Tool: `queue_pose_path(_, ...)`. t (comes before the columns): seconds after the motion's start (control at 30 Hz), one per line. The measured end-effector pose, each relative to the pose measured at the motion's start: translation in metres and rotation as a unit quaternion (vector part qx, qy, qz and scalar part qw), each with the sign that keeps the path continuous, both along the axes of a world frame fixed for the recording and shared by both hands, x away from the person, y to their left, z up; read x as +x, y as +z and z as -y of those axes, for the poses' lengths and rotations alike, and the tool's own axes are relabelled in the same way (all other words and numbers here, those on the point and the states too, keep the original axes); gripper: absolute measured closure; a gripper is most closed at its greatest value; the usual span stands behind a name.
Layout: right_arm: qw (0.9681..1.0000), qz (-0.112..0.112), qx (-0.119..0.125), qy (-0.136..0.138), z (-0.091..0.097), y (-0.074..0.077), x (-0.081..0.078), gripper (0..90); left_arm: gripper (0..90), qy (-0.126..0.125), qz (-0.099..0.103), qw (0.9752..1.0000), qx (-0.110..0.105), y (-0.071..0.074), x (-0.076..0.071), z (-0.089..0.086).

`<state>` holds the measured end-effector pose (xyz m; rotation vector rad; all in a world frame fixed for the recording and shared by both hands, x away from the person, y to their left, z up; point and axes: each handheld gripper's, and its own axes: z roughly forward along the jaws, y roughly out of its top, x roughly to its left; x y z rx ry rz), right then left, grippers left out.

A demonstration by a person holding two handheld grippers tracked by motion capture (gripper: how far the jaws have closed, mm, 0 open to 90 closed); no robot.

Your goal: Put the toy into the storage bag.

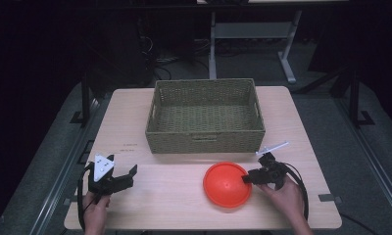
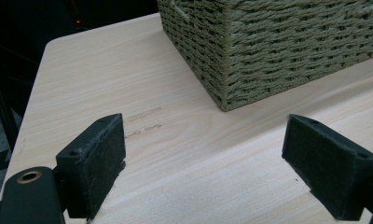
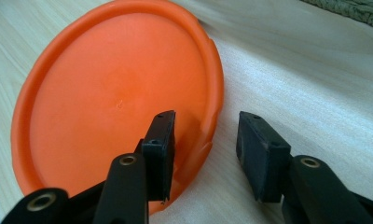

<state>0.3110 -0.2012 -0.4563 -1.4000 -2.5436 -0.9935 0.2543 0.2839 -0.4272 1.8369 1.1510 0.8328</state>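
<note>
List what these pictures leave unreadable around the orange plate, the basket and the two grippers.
- Orange plate: right gripper view, its near rim is hidden behind one jaw, so contact there cannot be told.
- Right gripper: high view, jaws too small to judge a grip.
- Basket: left gripper view, cut off by the top and right edges; its inside is hidden.
- Faint marks on the table: left gripper view, too small to read.

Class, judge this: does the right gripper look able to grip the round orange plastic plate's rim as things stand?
Probably yes: the right gripper has its jaws astride the round orange plastic plate rim, with nothing in between.
</note>
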Motion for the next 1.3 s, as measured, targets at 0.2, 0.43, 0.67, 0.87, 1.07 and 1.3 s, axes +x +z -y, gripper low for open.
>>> queue_pose_path(0.2, 0.9998, -0.004, 0.016, 0.010, -0.002, -0.001, 0.000, 61.2, 12.8, -0.003, 0.001, 1.0000, 0.002, 0.000, 0.000, 0.001)
queue_pose_path(0.43, 0.9999, 0.001, 0.012, 0.009, -0.004, -0.001, -0.002, 68.5, 12.9, -0.002, 0.001, 1.0000, 0.003, 0.000, -0.001, 0.002)
queue_pose_path(0.67, 0.9986, 0.019, 0.049, 0.009, 0.002, 0.008, -0.005, 78.6, 12.8, 0.002, 0.001, 1.0000, 0.002, 0.000, -0.001, 0.001)
queue_pose_path(0.87, 0.9954, 0.035, 0.087, 0.018, 0.004, 0.020, -0.011, 81.9, 12.8, 0.005, 0.001, 1.0000, 0.001, 0.000, -0.002, 0.000)
queue_pose_path(1.07, 0.9934, 0.040, 0.104, 0.028, 0.004, 0.033, -0.015, 82.3, 12.8, 0.004, 0.003, 1.0000, -0.002, 0.000, -0.001, 0.001)
queue_pose_path(1.3, 0.9942, 0.048, 0.092, 0.030, 0.002, 0.044, -0.017, 82.4, 12.8, 0.006, 0.006, 1.0000, -0.005, 0.001, -0.001, -0.003)
